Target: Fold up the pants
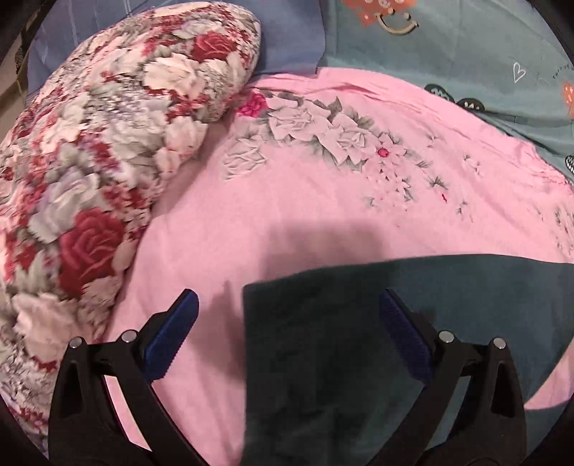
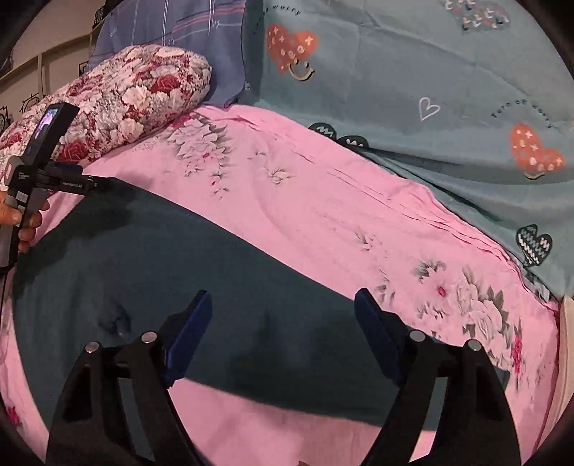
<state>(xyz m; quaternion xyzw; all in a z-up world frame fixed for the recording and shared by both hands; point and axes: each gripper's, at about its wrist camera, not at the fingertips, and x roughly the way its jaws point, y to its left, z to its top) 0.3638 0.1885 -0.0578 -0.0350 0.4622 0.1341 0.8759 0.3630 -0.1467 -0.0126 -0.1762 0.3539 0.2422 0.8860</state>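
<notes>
The dark teal pants [image 1: 394, 322] lie flat on the pink floral sheet [image 1: 287, 215]. My left gripper [image 1: 287, 304] is open above the pants' left end, its right finger over the cloth and its left finger over bare sheet. In the right wrist view the pants [image 2: 179, 269] stretch as a long dark band across the sheet [image 2: 323, 215]. My right gripper [image 2: 283, 304] hangs open over the band's near edge, nothing between its blue pads. The left gripper's body [image 2: 32, 161] shows at the far left, held by a hand [image 2: 25, 222].
A rolled red-and-white floral quilt [image 1: 100, 172] lies along the left side of the bed. A teal blanket with heart prints [image 2: 430, 107] covers the back right. A blue-grey pillow [image 2: 172, 28] sits at the back.
</notes>
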